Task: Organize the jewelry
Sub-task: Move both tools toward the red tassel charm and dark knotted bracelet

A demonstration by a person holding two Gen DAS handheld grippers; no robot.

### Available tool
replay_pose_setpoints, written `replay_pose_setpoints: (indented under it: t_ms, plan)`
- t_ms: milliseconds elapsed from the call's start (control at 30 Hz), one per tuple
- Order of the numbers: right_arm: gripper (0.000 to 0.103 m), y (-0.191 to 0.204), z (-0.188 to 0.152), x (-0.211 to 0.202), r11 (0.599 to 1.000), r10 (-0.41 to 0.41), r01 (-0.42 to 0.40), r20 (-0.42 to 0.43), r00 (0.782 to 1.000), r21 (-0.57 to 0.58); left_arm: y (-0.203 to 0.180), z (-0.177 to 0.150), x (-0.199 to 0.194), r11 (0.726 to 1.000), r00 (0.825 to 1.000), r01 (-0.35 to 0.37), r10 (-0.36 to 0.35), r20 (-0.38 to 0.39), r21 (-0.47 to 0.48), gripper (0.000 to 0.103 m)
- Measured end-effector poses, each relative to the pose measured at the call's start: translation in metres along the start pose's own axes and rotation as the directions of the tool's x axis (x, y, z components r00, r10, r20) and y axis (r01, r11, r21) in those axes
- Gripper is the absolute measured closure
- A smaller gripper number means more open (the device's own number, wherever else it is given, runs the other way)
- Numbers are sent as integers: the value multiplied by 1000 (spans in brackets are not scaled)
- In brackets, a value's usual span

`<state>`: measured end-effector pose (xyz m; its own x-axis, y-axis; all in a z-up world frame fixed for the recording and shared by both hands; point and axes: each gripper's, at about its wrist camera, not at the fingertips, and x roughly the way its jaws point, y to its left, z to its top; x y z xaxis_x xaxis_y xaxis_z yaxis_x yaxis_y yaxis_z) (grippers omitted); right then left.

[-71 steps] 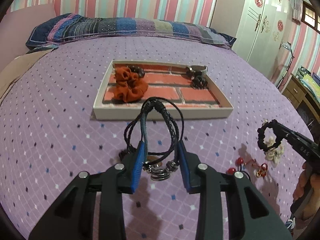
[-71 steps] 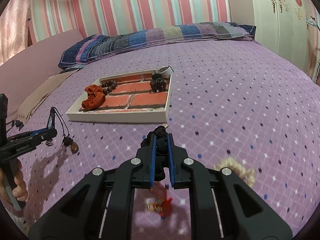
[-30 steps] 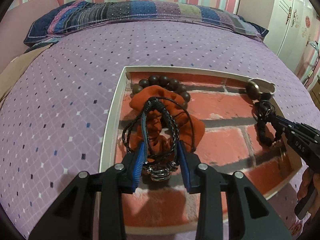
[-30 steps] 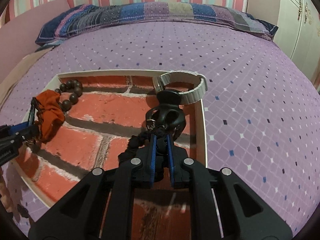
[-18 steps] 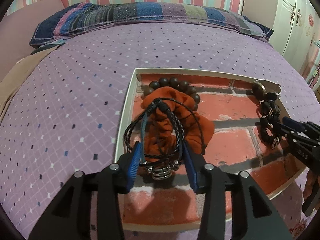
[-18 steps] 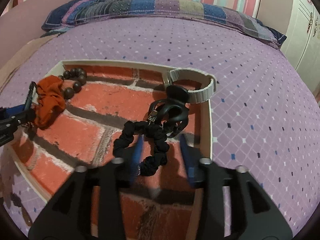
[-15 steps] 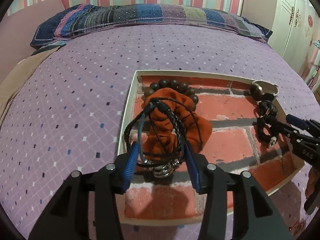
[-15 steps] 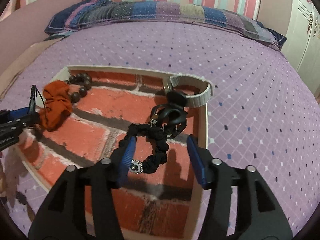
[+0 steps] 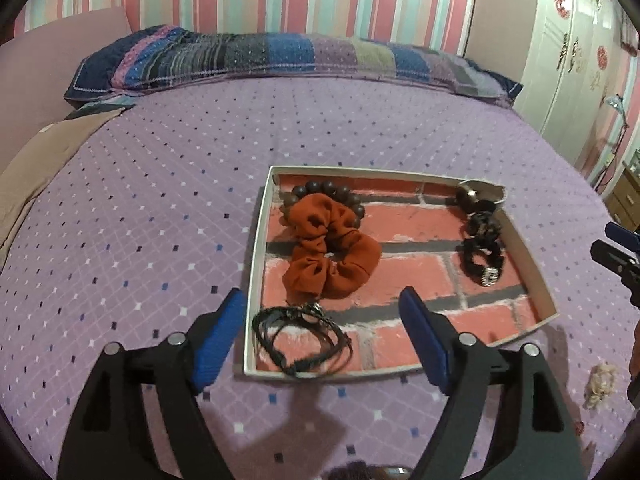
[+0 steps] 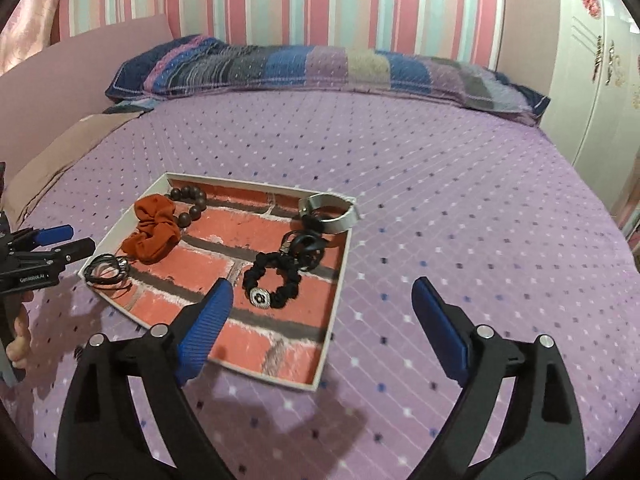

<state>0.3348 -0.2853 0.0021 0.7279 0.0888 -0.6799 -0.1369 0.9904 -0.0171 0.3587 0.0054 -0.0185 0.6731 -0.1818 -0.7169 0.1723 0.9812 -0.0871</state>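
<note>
One piece of lettering can be read: white print reading "GenRobot.AI" on the black side of the left gripper (image 10: 60, 242), seen from the right wrist view, just left of the tray (image 10: 332, 312). Nothing else carries legible words or numbers.

Warm, fairly dim indoor light is falling from above, casting soft dark shadows of the tongs onto the bed (image 9: 120, 216) at the bottom of both frames. Fisheye distortion is bending the striped wall (image 10: 320, 0) and blacking out the corners. Slight motion blur is softening the lower edges.
</note>
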Motion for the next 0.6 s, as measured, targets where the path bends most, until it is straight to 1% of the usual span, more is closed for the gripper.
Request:
replay_pose_setpoints:
  t_ms: [33, 133, 233, 333, 433, 533, 600]
  plan:
    - [12, -1, -2, -7, 1000, -3, 3, 7, 1000, 2, -1, -1, -5, 1000, 1000, 2, -2, 6, 1, 24]
    - [11, -6, -12, -31, 1000, -20, 19, 29, 999, 14, -1, -10, -25, 1000, 1000, 8, -8, 30, -1, 18]
    - [11, -7, -25, -46, 999, -31, 30, 42, 999, 25, -2, -23, -46, 1000, 999, 11, -10, 49, -6, 18]
    - [10, -7, -44, -58, 998, -26, 23, 48, 998, 63, -3, -37, -62, 1000, 998, -2, 2, 65, -5, 12]
    - [10, -3, -62, -69, 996, -51, 46, 64, 997, 76, -5, -55, -78, 1000, 996, -23, 23, 89, 3, 12]
    - [10, 4, -83, -77, 995, -69, 63, 71, 995, 76, -8, -76, -86, 1000, 996, -29, 29, 85, 2, 11]
    - [10, 8, -95, -81, 995, -77, 72, 69, 995, 72, -9, -90, -88, 999, 996, -49, 49, 78, 2, 11]
